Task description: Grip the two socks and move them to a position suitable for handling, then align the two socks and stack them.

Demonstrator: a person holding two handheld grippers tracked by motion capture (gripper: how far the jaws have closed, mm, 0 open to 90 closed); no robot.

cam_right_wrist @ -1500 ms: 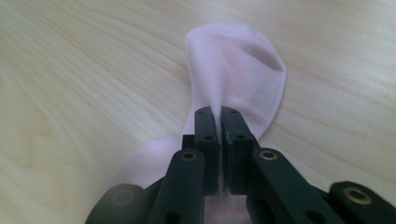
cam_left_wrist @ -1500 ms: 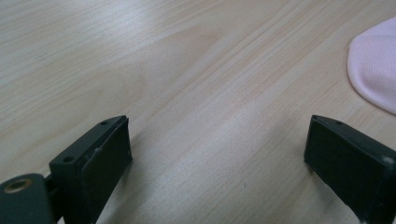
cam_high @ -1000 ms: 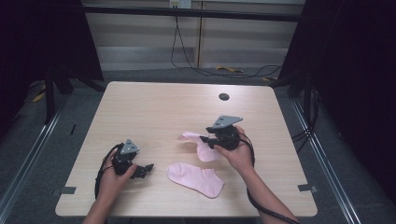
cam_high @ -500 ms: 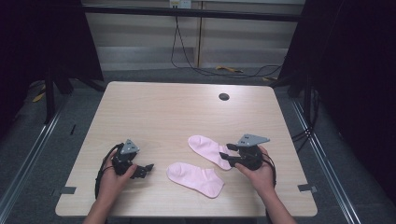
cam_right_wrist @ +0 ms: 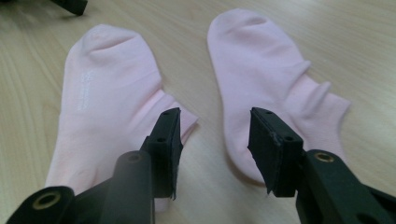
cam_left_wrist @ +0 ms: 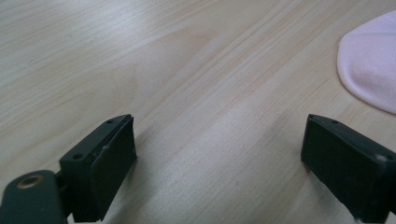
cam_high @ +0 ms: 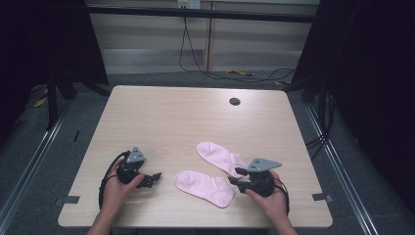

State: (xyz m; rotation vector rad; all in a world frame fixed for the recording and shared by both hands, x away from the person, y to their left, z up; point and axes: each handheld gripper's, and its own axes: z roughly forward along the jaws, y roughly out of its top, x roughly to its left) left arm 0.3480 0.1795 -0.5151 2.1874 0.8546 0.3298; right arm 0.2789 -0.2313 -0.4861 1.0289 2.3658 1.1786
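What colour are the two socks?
Pale pink, both socks; clearest in the right gripper view.

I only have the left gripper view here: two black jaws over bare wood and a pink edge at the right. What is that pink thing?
Observer: A pink sock, the near sock, lying flat on the table; the high view shows a second one, the far sock, beside it.
Operator: Are the two touching?
Observer: In the right gripper view they lie side by side with a strip of wood between them.
Operator: Where is the other gripper?
Observer: The right gripper sits at the socks' cuff ends, jaws open, holding nothing.
Operator: And mine?
Observer: The left gripper is open too, short of the near sock's toe.
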